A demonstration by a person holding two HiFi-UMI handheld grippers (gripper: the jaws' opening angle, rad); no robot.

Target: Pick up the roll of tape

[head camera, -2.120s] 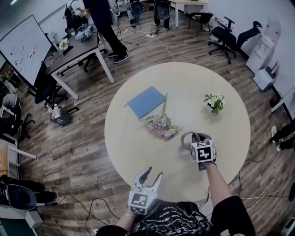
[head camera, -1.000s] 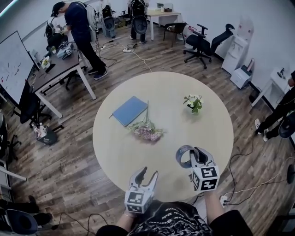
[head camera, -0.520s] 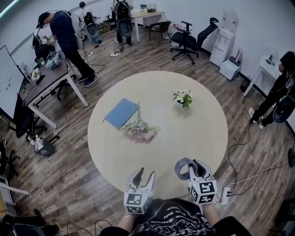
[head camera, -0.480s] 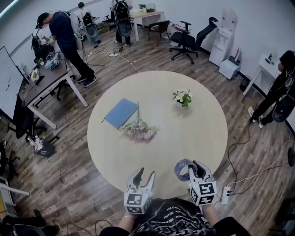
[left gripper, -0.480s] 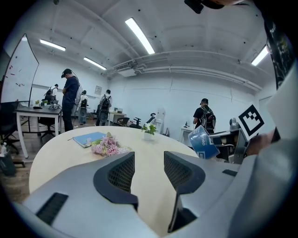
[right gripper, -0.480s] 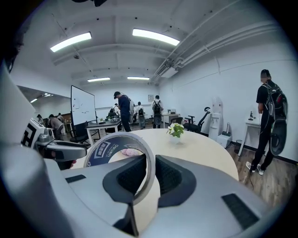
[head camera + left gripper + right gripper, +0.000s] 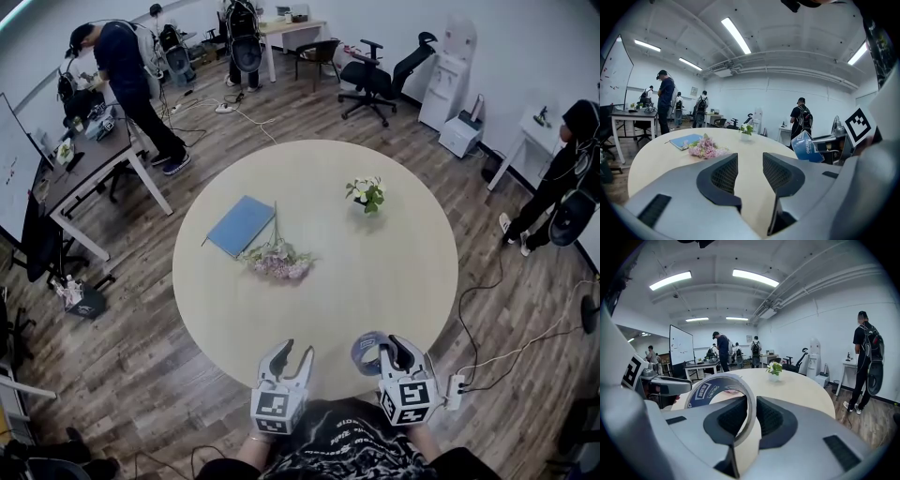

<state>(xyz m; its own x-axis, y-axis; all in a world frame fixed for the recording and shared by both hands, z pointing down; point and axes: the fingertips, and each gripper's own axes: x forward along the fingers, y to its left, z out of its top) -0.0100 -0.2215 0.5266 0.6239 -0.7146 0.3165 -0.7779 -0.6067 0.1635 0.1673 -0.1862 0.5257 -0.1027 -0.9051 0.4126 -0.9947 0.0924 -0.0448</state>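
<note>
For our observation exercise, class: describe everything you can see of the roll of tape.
The roll of tape is a wide ring with a pale outer band and a blue inner face bearing white print. It stands on edge, one side of its wall pinched between the shut jaws of the right gripper. It is held by the near edge of the round table, seemingly clear of the tabletop.

Low in the head view, the left gripper [image 7: 294, 352] points up-frame, its jaws closing on nothing. Beside it at lower right, the right gripper [image 7: 389, 349] clamps the roll of tape [image 7: 366, 352] by its wall.
</note>
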